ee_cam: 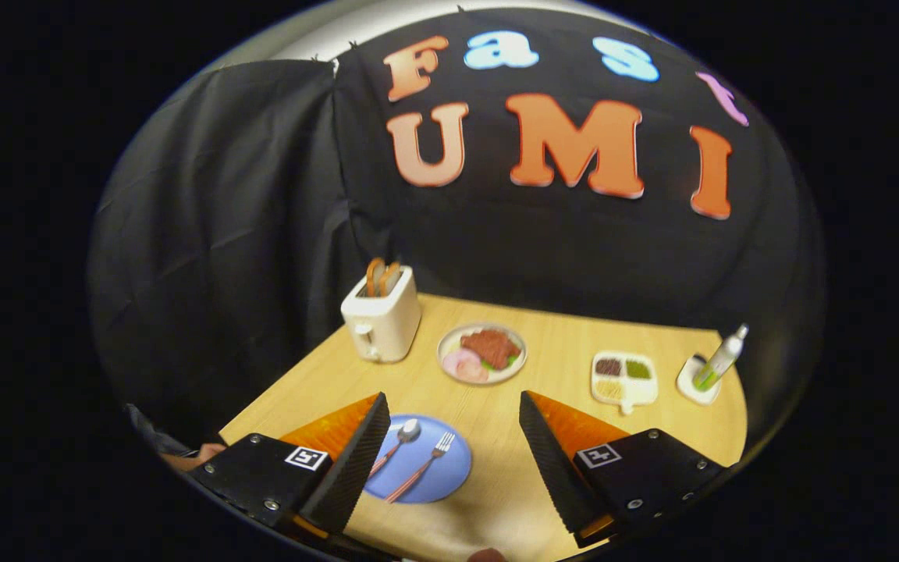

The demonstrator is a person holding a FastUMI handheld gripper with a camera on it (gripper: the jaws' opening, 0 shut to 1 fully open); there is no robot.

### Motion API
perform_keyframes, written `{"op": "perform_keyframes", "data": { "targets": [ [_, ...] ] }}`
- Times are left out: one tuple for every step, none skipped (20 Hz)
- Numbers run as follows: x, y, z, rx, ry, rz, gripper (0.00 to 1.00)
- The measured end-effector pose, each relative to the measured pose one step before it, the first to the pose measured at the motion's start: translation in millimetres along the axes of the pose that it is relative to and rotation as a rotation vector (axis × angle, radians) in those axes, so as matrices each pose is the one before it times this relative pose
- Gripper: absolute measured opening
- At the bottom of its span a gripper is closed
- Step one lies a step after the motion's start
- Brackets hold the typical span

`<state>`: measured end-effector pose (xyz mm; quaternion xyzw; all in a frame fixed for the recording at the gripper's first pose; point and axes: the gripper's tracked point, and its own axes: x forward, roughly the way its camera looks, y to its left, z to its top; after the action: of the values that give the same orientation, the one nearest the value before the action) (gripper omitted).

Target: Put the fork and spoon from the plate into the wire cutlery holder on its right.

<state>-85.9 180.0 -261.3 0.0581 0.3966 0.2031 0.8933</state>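
Observation:
A blue plate (pixel 438 476) lies on the wooden table between my two fingers, nearer the left one. On it lie a spoon (pixel 401 439) and a fork (pixel 426 464), side by side, both with reddish handles pointing toward me and their heads pointing away. The spoon's handle runs under the left finger (pixel 352 464). My gripper (pixel 449 457) is open wide and hangs above the table, holding nothing. The right finger (pixel 549 460) is over bare wood to the plate's right.
Beyond the fingers stand a cream toaster (pixel 381 318) with bread slices, a plate of meat and vegetables (pixel 482 353), a white divided dish of condiments (pixel 624 378) and a green bottle on a small white tray (pixel 711 368). A person's hand (pixel 193 457) shows beside the left finger.

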Motion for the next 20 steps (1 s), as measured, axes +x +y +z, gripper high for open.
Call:
{"op": "perform_keyframes", "data": {
  "targets": [
    [15.92, 5.66, -16.92, 0.03182, 0.07313, 0.01371, 0.99],
    [14.08, 2.65, -13.19, 0.02654, 0.05839, 0.00763, 0.99],
    [9.37, 1.71, -13.51, 0.02729, 0.06223, 0.00598, 0.98],
    [12.02, 3.74, -12.33, 0.03286, 0.05873, 0.01220, 0.97],
    [11.98, 5.16, -11.81, 0.03125, 0.05296, 0.01818, 0.96],
    [11.70, 3.78, -4.52, 0.03212, 0.03831, 0.00888, 0.95],
    [11.86, 2.85, -7.11, 0.02483, 0.04126, 0.00021, 0.94],
    [12.47, 0.62, -8.23, 0.01875, 0.04628, -0.00754, 0.93],
    [12.78, -0.81, -7.81, 0.01607, 0.04706, -0.01281, 0.91],
    [10.87, -2.08, -6.40, 0.01154, 0.05053, -0.01522, 0.90],
    [8.15, 0.79, -4.95, 0.01021, 0.04027, -0.00919, 0.89],
    [8.73, -1.06, -3.26, 0.00878, 0.03303, -0.01641, 0.87],
    [7.78, -1.73, -2.98, 0.00666, 0.03031, -0.01656, 0.85],
    [6.72, -0.62, -2.42, 0.01028, 0.02966, -0.01714, 0.84],
    [4.59, -1.48, -4.35, 0.01070, 0.03419, -0.01834, 0.81],
    [4.97, -0.97, -2.46, 0.00560, 0.02385, -0.01800, 0.79],
    [4.88, -1.78, -3.40, 0.00361, 0.02800, -0.01877, 0.76],
    [3.79, -1.50, -3.31, 0.00015, 0.02185, -0.01610, 0.73],
    [3.32, -2.15, -3.16, -0.00085, 0.01891, -0.02133, 0.68],
    [2.42, -0.99, -1.71, 0.00088, 0.01570, -0.01022, 0.65]
  ]
}}
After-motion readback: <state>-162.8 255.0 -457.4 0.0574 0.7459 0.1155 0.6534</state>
